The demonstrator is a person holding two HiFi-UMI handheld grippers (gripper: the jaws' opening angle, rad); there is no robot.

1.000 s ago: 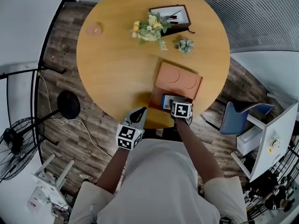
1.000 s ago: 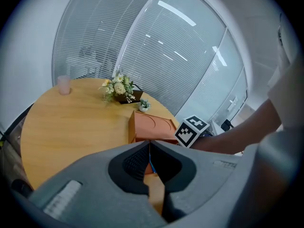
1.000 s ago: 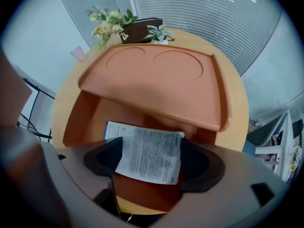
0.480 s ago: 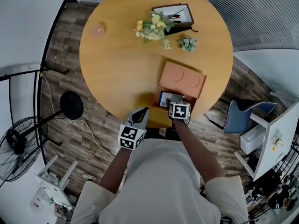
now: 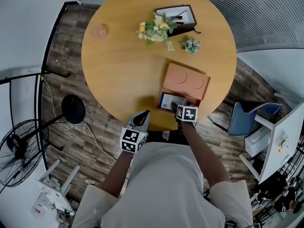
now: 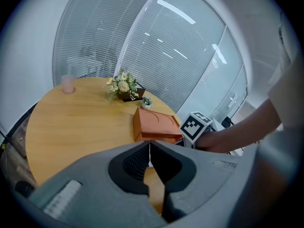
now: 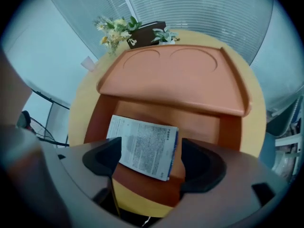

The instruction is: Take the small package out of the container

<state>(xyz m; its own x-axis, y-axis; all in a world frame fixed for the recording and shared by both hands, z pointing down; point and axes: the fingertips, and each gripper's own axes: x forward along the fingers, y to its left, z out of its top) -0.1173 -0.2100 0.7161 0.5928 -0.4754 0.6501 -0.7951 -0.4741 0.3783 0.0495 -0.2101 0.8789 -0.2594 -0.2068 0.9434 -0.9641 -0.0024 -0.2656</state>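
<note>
Hiding one near corner of the small package is a dark pad of the right gripper, and the print on the package's white face is too small to read. A blue edge shows along one side. The package lies flat inside the open orange container, whose lid stands open behind it. There is one package and one container, and farther off on the round wooden table one bunch of flowers, one small succulent, one dark tray and one pink cup. The right gripper reaches into the container with its jaws spread wide on either side of the package; whether they touch it is unclear. The left gripper hangs at the table's near edge, jaws pressed together on nothing
</note>
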